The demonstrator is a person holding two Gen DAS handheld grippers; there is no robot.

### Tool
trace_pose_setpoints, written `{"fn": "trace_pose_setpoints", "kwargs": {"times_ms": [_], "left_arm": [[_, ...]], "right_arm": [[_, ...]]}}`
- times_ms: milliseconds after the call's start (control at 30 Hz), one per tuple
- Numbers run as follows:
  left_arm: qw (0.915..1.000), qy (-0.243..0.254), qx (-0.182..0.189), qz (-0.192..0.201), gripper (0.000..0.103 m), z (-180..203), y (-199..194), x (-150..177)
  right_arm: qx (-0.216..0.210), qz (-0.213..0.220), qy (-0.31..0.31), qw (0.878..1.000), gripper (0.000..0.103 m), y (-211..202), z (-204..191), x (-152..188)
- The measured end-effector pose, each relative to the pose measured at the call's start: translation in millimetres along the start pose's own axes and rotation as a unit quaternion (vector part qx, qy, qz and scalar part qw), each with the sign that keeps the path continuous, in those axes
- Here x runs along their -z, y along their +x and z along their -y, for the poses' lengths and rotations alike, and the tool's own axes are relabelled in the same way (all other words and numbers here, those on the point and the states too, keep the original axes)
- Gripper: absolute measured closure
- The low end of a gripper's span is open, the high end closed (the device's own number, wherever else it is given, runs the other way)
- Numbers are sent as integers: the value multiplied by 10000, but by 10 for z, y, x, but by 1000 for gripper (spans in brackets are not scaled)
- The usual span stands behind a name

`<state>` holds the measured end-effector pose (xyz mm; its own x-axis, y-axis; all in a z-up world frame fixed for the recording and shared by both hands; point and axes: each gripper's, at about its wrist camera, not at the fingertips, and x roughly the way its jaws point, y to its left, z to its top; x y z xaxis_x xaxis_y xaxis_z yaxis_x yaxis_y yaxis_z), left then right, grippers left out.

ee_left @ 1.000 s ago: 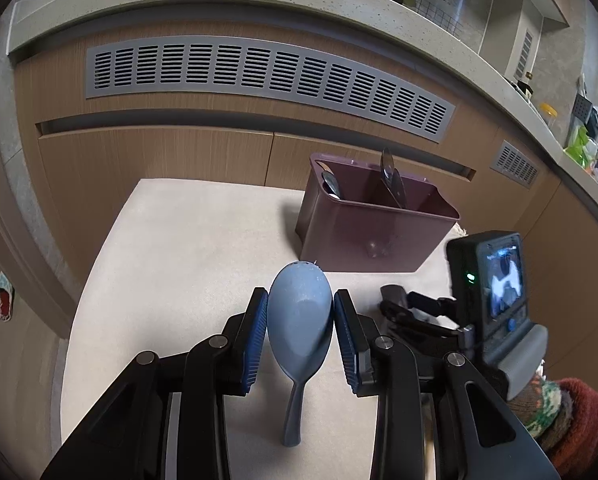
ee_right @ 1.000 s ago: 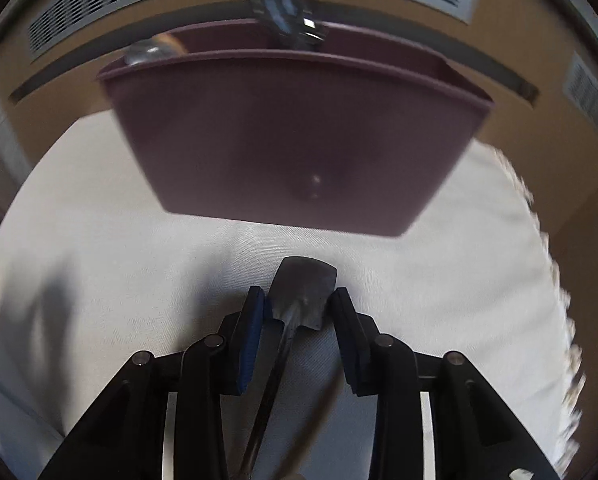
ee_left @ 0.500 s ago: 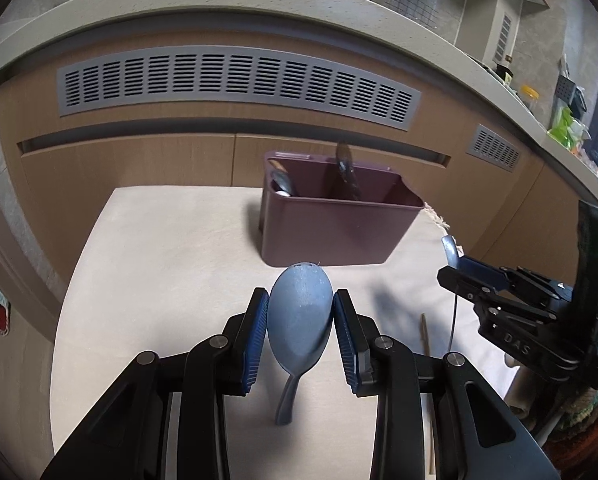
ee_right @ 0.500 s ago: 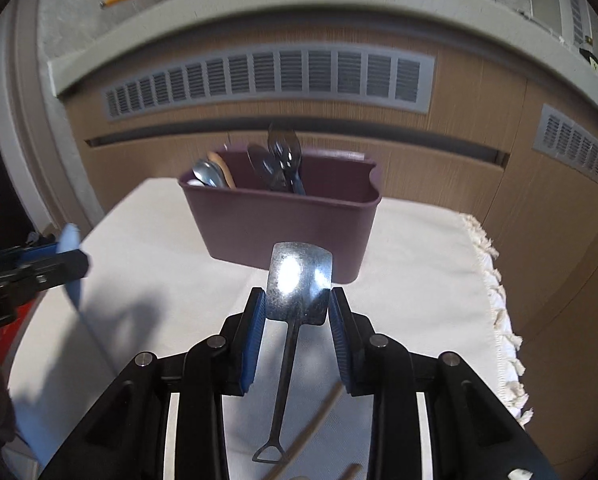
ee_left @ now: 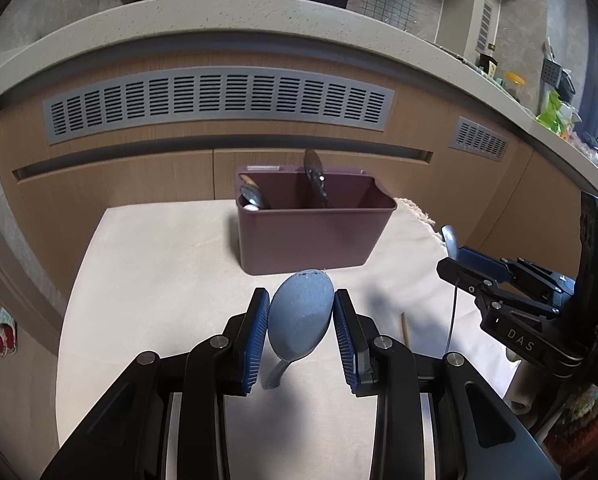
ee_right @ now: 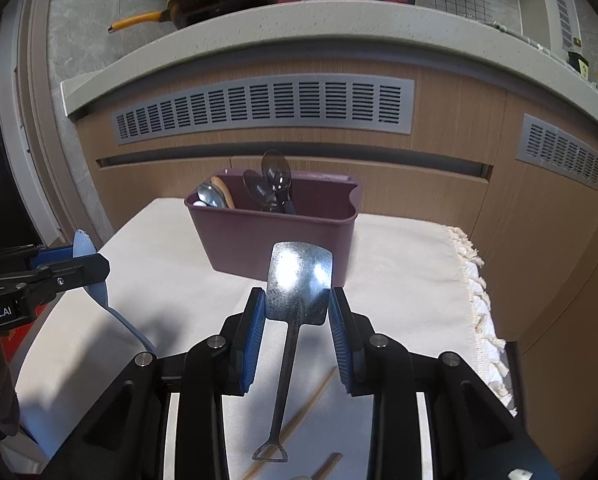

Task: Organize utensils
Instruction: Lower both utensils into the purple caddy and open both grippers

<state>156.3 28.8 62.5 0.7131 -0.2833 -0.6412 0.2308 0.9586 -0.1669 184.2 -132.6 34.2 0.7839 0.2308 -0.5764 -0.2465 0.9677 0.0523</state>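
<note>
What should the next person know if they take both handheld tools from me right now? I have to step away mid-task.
Left tool: shut on the blue spoon, gripped by its bowl, handle hanging down, lifted above the cloth.
Right tool: shut on the metal shovel-shaped spoon, bowl between the pads, handle hanging down.
Maroon utensil bin: stands at the far side of the cloth, ahead of both tools.
Done: several spoons already stand in the bin.
Left: drop both held spoons into the bin; then the wooden chopsticks lying on the cloth below the right tool.
</note>
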Motion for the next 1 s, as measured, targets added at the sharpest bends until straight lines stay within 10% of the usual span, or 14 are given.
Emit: {"fn": "trace_pose_setpoints", "kwargs": {"times_ms": [233, 567, 1000], "left_arm": [[9983, 207, 168, 528, 69, 139, -315, -467], [9862, 176, 766, 1456, 69, 145, -695, -1605], [9937, -141, 824, 741, 69, -188, 264, -1590]], "right_arm": [[21, 461, 11, 9989, 74, -247, 84, -210], [200, 2420, -272, 9697, 74, -1096, 213, -1397], [372, 1864, -433, 9808, 74, -48, 158, -1482]]}}
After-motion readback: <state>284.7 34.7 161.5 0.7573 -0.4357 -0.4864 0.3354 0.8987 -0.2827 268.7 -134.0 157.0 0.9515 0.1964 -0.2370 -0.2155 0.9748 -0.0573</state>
